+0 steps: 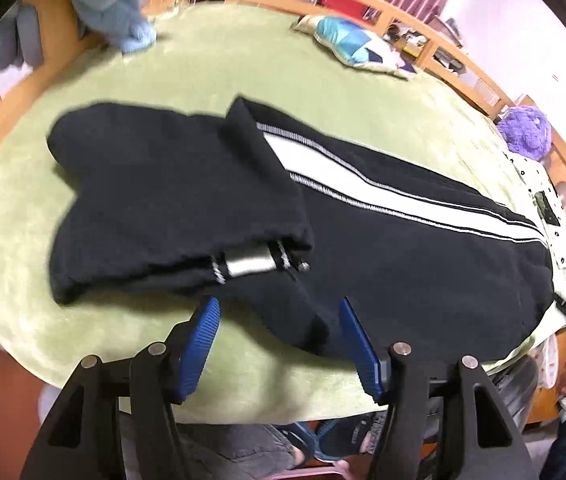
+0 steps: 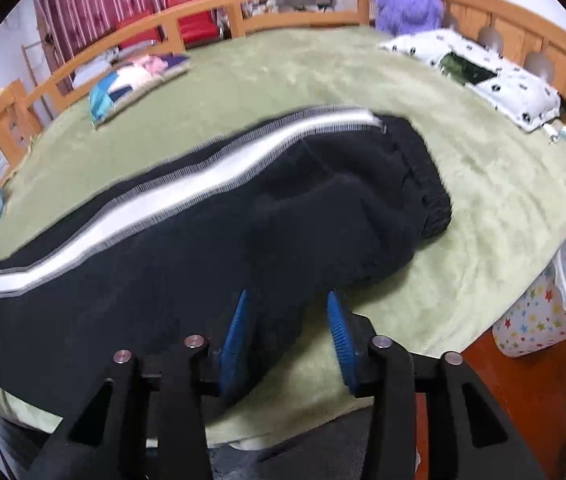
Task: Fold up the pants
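Observation:
Black pants (image 1: 403, 264) with a white side stripe lie on the green bed cover (image 1: 219, 80). In the left wrist view their left part is folded over onto itself, with a grey patch showing at the fold's edge. My left gripper (image 1: 279, 308) is open, and the pants' near edge lies between its blue pads (image 1: 203, 340). In the right wrist view the pants (image 2: 203, 248) stretch from lower left to the waistband at the upper right. My right gripper (image 2: 289, 300) is open over the pants' near edge, one pad (image 2: 235, 336) on the cloth.
A wooden rail (image 2: 211, 12) runs round the bed. A patchwork cushion (image 1: 355, 44), a purple plush toy (image 2: 407, 4), a white patterned pillow (image 2: 483, 76) and a light blue garment (image 1: 119, 4) lie at the bed's edges. A star-print bin (image 2: 555, 300) stands on the floor at the right.

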